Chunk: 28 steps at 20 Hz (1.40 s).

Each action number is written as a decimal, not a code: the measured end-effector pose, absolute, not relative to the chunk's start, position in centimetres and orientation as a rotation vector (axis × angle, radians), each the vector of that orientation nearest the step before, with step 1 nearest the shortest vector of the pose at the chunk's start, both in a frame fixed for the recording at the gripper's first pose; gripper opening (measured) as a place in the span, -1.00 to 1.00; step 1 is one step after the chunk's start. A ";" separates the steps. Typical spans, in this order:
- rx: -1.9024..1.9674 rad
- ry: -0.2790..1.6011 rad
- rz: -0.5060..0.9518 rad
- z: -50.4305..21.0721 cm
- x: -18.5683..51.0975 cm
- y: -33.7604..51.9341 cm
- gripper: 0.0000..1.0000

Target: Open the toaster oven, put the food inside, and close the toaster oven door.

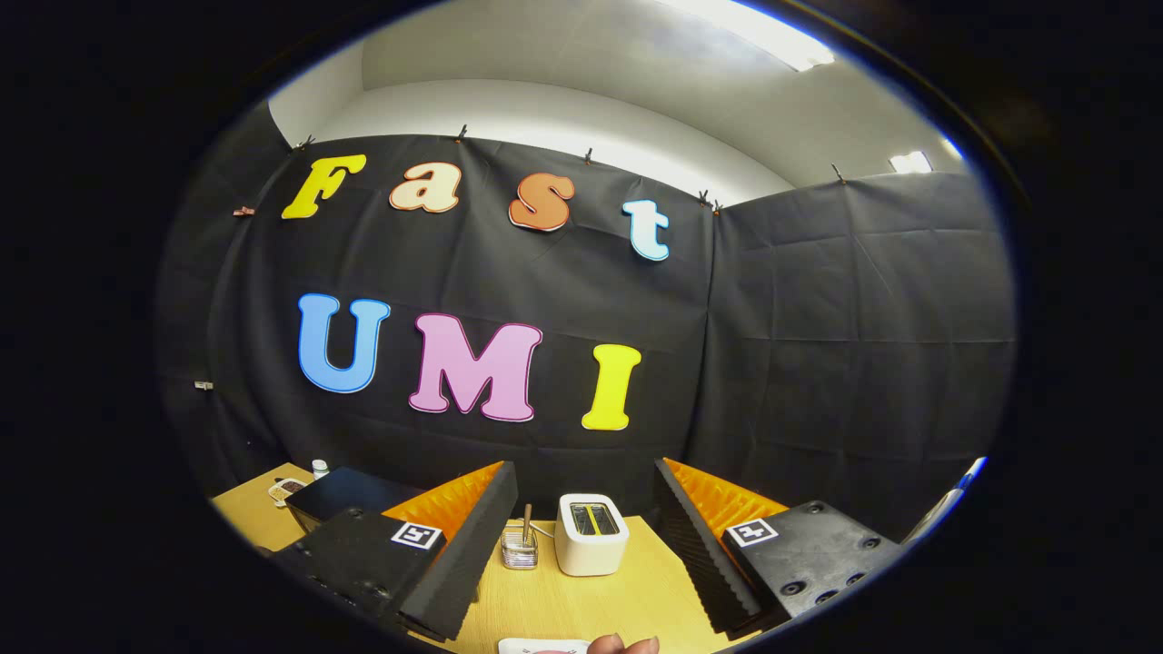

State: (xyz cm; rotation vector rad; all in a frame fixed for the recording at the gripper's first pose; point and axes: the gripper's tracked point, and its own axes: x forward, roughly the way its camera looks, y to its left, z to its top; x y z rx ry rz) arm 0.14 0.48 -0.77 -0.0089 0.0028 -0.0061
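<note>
The bench (581, 599) looks like pale matt wood; the toaster (591, 536) smooth white plastic; the holder (519, 549) beside it clear, glassy.

The white pop-up toaster (591, 534) stands on a pale wood-grain table (581, 599). Beside the toaster is a clear glass holder (519, 549) with a brown stick in it; farther to that side sits a black toaster oven (341, 495). The wall beyond the toaster is black cloth.
</note>
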 end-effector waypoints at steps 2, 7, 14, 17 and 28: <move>-0.011 0.009 -0.004 -1.1 0.2 0.7 0.95; 0.007 0.016 0.019 -1.4 0.0 2.6 0.95; 0.024 0.033 0.142 -2.1 -0.3 10.7 0.95; 0.017 0.048 0.207 -2.8 -0.3 15.3 0.95; 0.065 0.367 0.333 -15.6 1.7 31.1 0.96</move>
